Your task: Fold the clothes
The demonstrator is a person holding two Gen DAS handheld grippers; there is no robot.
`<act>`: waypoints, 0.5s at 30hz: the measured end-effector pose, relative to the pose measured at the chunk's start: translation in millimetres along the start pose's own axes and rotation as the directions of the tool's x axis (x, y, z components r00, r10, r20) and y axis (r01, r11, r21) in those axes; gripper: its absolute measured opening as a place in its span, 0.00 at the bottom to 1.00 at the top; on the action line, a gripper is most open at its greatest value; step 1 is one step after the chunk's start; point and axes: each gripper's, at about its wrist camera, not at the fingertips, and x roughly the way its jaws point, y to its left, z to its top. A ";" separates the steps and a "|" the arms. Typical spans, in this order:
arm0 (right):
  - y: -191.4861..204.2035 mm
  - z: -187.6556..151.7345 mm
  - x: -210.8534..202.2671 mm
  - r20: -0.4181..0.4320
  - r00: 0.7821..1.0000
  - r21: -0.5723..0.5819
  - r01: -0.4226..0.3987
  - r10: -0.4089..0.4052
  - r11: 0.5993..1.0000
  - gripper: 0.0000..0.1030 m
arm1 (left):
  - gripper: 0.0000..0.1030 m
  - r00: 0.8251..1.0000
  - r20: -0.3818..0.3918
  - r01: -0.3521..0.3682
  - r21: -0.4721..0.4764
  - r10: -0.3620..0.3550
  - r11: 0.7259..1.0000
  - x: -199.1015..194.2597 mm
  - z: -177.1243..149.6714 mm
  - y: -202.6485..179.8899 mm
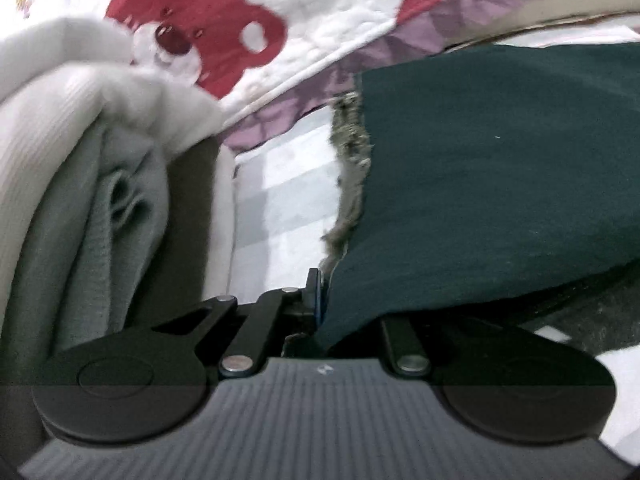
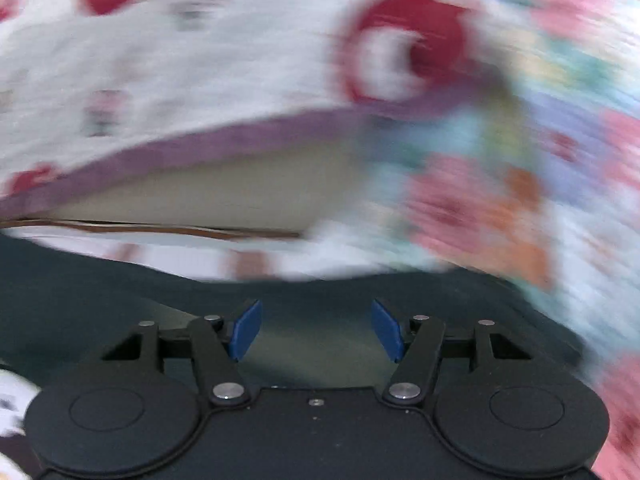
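A dark green garment [image 1: 500, 168] with a frayed furry edge hangs from my left gripper [image 1: 320, 292], which is shut on its lower edge; the cloth drapes over the right finger and hides it. In the right wrist view the same dark green cloth [image 2: 120, 280] lies flat under my right gripper [image 2: 316, 328], which is open with its blue pads [image 2: 246, 330] apart and empty just above the cloth. That view is blurred by motion.
A folded stack of white and grey-green clothes [image 1: 80, 160] lies at the left. A white quilt with red bears and a purple border [image 1: 320, 12] is behind. A checked sheet [image 1: 280, 184] lies between. A floral cloth [image 2: 540, 160] is at the right.
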 end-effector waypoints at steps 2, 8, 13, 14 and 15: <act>29.7 23.5 19.0 0.007 0.995 -0.032 -0.100 0.101 0.994 0.64 | 0.10 0.999 0.012 -0.051 0.033 0.051 0.998 -4.7 -2.9 0.8; 79.6 86.2 98.5 -0.153 0.945 0.007 -0.291 0.288 0.957 0.63 | 0.18 0.997 -0.013 -0.078 0.069 0.079 0.995 -16.2 -11.6 3.6; 64.3 76.6 170.7 -0.417 0.832 0.303 -0.253 0.366 0.919 0.63 | 0.18 0.998 -0.011 -0.056 -0.003 0.056 0.998 -35.0 -8.0 21.4; 61.6 71.0 177.4 -0.440 0.815 0.354 -0.228 0.377 0.907 0.64 | 0.20 0.999 0.008 -0.039 -0.020 0.040 0.999 -41.1 -3.8 21.4; 60.0 65.6 179.8 -0.455 0.806 0.386 -0.205 0.379 0.900 0.64 | 0.22 1.000 0.031 0.002 -0.032 -0.001 1.000 -48.0 3.6 20.1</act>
